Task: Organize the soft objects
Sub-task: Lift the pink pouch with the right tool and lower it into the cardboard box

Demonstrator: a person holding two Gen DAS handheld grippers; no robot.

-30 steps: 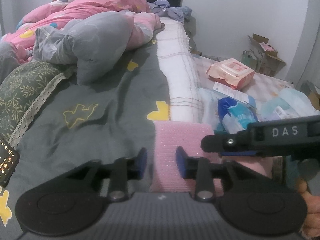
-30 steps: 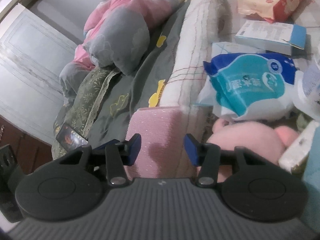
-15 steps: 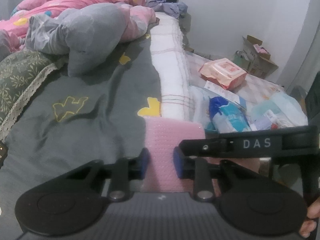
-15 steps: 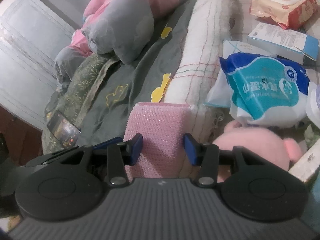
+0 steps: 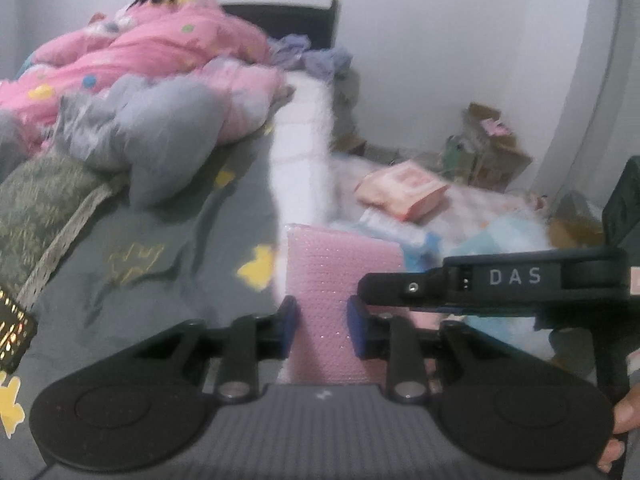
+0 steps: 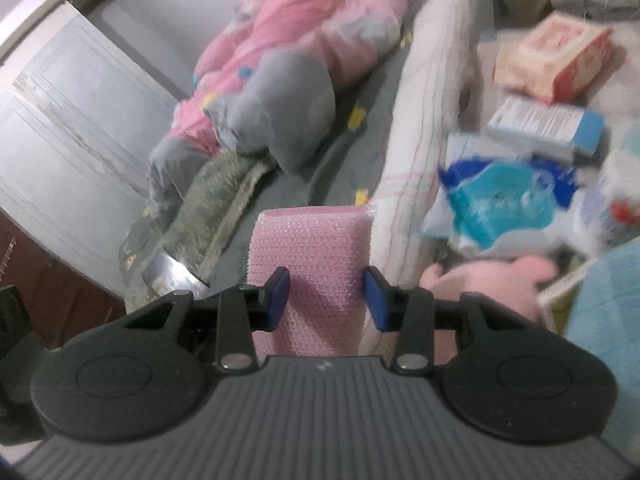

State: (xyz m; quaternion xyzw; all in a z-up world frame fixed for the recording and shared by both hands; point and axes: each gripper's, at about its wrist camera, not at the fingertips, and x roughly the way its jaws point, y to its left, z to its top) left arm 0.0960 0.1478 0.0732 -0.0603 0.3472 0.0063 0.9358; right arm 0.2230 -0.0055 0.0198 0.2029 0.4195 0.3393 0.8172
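Note:
A pink bubble-wrap pad stands upright at the near edge of the bed. My left gripper is shut on its lower part. My right gripper is shut on the same pad, and its black body crosses the left wrist view from the right. A grey plush pillow and a pink quilt lie farther up the bed. A pink plush toy lies on the floor beside the bed.
The grey bedsheet stretches ahead. A green patterned pillow and a phone lie at left. On the floor at right are a blue packet, a blue-and-white box, a pink wipes pack and cardboard boxes.
Both grippers have lifted with the pink pad, which now stands higher against the bed edge. The views are blurred by the motion.

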